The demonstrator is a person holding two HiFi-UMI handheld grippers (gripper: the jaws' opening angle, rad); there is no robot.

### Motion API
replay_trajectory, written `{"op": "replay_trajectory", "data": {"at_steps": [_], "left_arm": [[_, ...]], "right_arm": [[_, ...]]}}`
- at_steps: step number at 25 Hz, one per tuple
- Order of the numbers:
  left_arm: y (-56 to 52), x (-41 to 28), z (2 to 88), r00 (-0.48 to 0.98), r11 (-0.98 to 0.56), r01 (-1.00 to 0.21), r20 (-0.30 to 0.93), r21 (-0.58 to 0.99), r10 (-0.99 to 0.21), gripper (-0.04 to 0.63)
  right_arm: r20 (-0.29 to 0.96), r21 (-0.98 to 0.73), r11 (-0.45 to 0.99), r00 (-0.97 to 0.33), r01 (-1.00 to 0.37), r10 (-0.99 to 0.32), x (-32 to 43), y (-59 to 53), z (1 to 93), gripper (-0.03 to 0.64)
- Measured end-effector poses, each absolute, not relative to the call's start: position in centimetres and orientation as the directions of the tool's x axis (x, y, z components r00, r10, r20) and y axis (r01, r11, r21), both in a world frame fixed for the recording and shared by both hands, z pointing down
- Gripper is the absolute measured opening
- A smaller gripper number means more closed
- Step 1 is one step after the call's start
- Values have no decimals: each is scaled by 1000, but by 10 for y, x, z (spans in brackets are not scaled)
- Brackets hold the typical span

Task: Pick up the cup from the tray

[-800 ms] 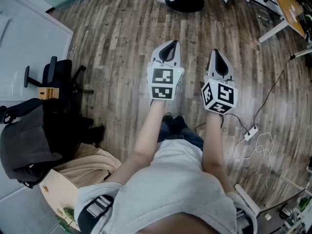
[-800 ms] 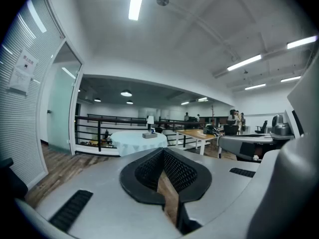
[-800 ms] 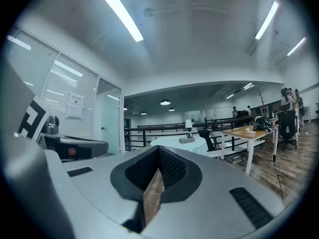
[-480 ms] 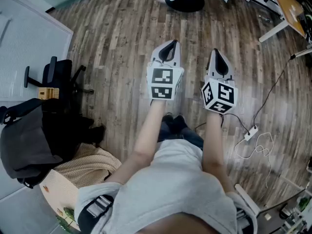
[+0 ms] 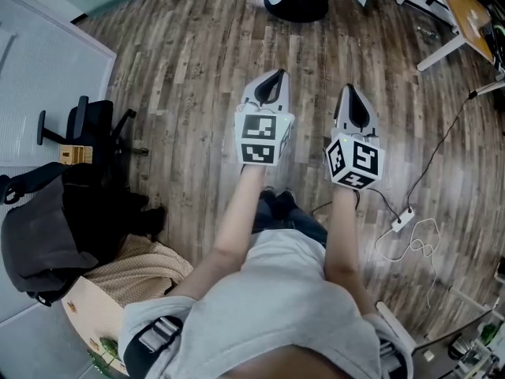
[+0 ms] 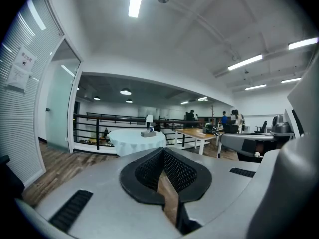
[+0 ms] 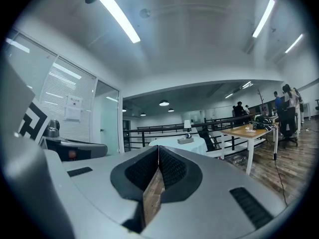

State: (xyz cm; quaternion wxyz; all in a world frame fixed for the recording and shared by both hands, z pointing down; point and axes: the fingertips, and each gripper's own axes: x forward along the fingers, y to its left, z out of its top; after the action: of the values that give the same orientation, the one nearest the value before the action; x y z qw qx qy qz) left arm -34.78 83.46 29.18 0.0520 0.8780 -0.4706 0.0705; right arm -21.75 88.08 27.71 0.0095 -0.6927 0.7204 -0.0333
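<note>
Cup (image 7: 188,135): tiny dark speck on small grey tray (image 7: 185,140), approx mid-top of round white-clothed counter (image 7: 173,141). Too small to confirm shape or long axis. Well apart from both claws, straight ahead across wood floor (image 5: 197,69). Sits just left of left claw (image 6: 162,156) line and just right of right claw (image 7: 158,156) line, so roughly between them. Neither arm clearly nearer; left tips maybe slightly fwd in head view. Both claws shut tight, pads together, nothing held, pointing about level. Probably needs a walk-up before any reach.

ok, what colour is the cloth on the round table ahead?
White, with no pattern that shows. The tablecloth is clearest in the left gripper view.
</note>
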Motion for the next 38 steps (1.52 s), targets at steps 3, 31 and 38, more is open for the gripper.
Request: {"op": "replay_trajectory", "data": {"at_steps": [3,31,38], "left_arm": [[830,-335,294,545,-549,-835,173,26,-821,8],[616,-303,295,530,-541,-840,172,-24,-830,8],[519,-299,286,549,-558,-829,162,-18,-820,8]], "right_arm": [[29,-70,40,-42,-997,-999,-198,876,280,9],[41,-110,9,-14,-994,-999,-133,669,290,9],[28,-116,-11,8,-993,-1000,-126,578,281,9]]}}
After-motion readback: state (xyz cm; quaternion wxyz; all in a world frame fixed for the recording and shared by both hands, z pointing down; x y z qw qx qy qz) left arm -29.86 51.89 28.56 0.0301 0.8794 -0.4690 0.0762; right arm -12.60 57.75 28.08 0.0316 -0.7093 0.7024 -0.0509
